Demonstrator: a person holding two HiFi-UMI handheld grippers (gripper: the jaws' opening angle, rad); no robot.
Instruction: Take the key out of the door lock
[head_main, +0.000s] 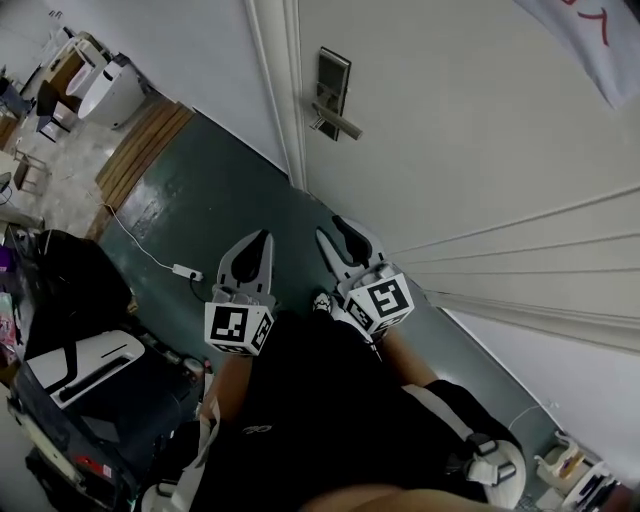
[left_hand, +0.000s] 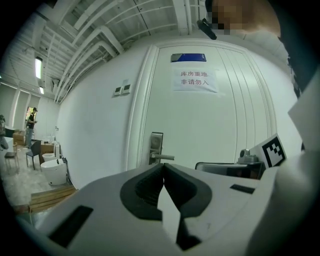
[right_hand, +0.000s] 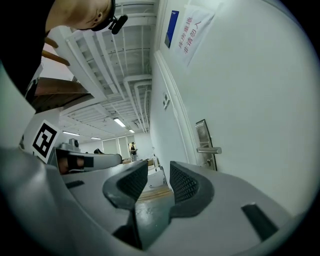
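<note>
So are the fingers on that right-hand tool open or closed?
Open: in the right gripper view, the right gripper has its two fingers standing apart, with floor showing between them and nothing held.

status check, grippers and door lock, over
Left gripper shut, empty; right gripper open, empty. Door lock ahead, not reached; key too small to make out. Nothing between grippers and lock.

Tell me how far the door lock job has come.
Nothing looks done yet. The left hand-held gripper is shut and empty, the right hand-held gripper open and empty; both are short of the door lock. Left: reach it, grip the key, pull it out. The key is too small to see.
</note>
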